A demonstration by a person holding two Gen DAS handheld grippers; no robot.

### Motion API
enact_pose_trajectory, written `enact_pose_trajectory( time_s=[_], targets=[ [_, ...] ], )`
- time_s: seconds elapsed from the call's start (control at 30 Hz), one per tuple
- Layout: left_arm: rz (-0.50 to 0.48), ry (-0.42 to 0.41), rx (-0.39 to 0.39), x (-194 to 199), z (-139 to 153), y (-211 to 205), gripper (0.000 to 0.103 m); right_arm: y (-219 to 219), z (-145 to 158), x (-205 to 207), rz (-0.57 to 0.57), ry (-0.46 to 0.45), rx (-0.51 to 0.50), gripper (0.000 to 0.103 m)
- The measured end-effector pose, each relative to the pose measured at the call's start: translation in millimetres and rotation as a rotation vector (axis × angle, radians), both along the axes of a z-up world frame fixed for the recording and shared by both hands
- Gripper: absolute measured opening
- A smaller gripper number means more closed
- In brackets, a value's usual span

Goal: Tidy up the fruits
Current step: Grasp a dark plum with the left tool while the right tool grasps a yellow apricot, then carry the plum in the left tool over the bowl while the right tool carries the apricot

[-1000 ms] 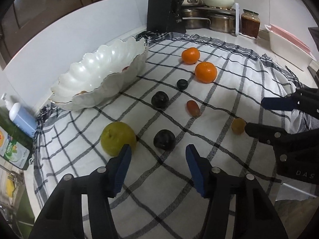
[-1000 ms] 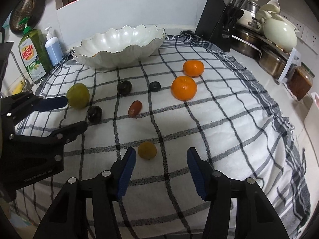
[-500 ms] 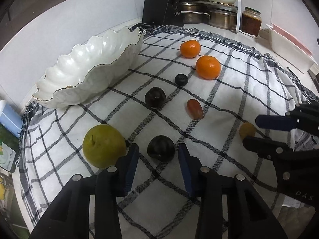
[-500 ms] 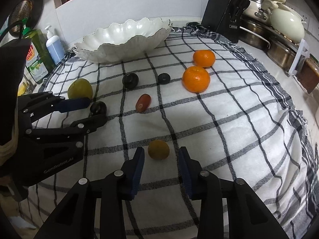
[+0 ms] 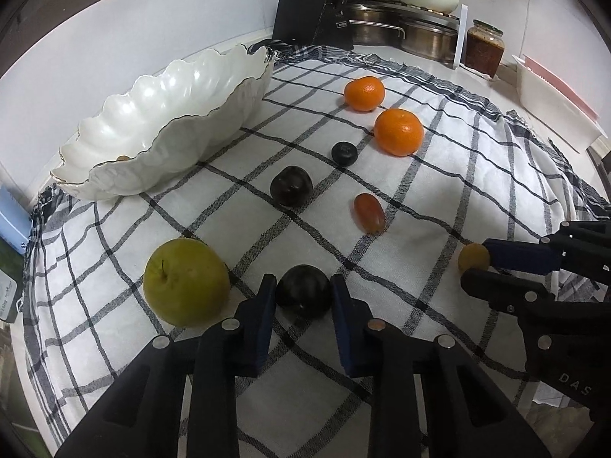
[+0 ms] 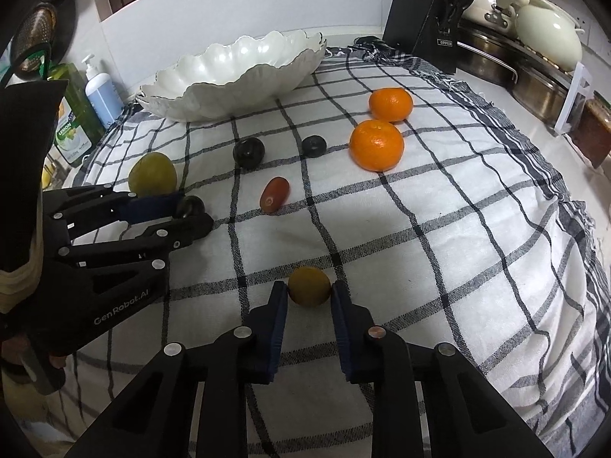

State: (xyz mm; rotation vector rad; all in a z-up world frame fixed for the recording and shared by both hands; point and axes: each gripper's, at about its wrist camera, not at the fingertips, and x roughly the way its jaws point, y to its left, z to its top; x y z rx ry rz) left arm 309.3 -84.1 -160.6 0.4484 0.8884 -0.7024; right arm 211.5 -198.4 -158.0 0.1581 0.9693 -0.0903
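A dark plum (image 5: 303, 297) lies on the checked cloth (image 5: 439, 198) between the closing jaws of the left claw (image 5: 301, 315), pads at its sides; likewise the small yellow fruit (image 6: 309, 286) in the closing right claw (image 6: 307, 315); this looks like the grasp step; next, firm grips, then lifts toward the white bowl (image 5: 160, 114) at the table's rear.

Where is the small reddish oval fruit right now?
The reddish oval fruit lies mid-cloth, between the dark plum and the small yellow fruit.
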Motion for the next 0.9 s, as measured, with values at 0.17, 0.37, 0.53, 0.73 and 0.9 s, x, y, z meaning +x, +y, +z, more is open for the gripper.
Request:
enact_pose_trajectory(
  time_s=[0.17,0.37,0.53,0.73,0.9],
  targets=[
    [0.029,0.002,-0.006,-6.0,8.9,2.1,0.029,-1.9,5.9,-1.2,0.013,-0.022,0.006,0.025],
    [0.089,0.0,-0.023,-11.5,25.0,6.3,0.029,-7.6,17.1,1.8,0.04,-0.052,0.023,0.025],
    [0.148,-0.018,-0.048,-14.6,41.8,9.2,0.029,-11.3,33.2,6.6,0.082,-0.089,0.015,0.025],
    [0.206,-0.038,-0.092,-16.7,64.6,13.7,0.029,-13.2,58.9,14.2,0.123,-0.15,0.003,0.025],
    [0.251,-0.079,-0.137,-18.4,85.6,20.2,0.029,-13.3,77.5,20.7,0.158,-0.195,0.011,0.025]
  ],
)
